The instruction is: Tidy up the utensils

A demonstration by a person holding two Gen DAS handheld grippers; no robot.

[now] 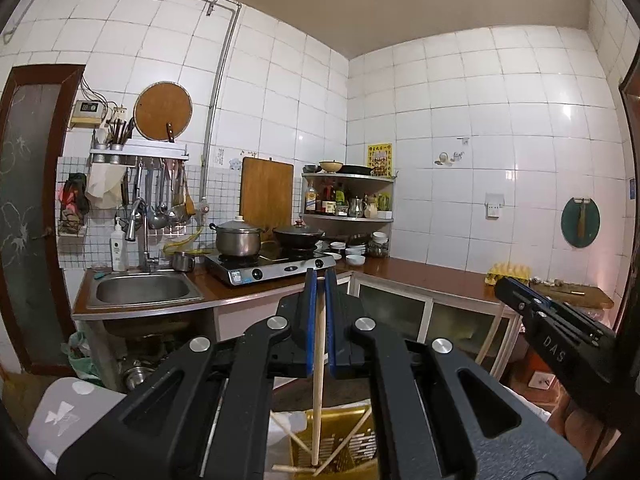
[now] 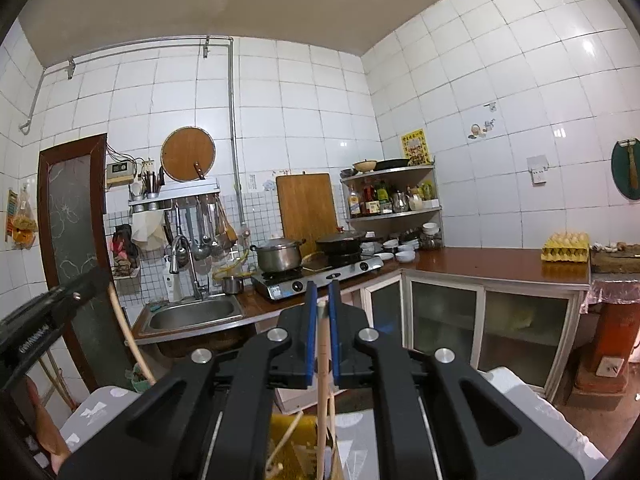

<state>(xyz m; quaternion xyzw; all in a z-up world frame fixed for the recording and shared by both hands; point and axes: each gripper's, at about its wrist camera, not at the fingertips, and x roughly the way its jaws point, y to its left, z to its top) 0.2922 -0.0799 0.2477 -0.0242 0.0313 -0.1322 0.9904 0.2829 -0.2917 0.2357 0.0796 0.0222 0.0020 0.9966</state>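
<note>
White-tiled kitchen behind, both tools hover high. Left gripper (image 1: 320, 280) clamps a pale wooden chopstick (image 1: 318, 380); right gripper (image 2: 323, 292) clamps another pale stick (image 2: 322, 380). Both sticks hang nearly vertical toward the yellow slotted plastic basket (image 1: 340, 440) directly below.

Left gripper (image 1: 320, 280) clamped on a pale chopstick (image 1: 318, 380) above a yellow basket (image 1: 340, 440), right gripper (image 1: 520, 292) alongside.

Chopstick (image 1: 319, 368): pale wood, upright, lower end in yellow basket (image 1: 340, 436). Second chopstick (image 2: 323, 380): pale, upright, over the same basket with loose sticks.
</note>
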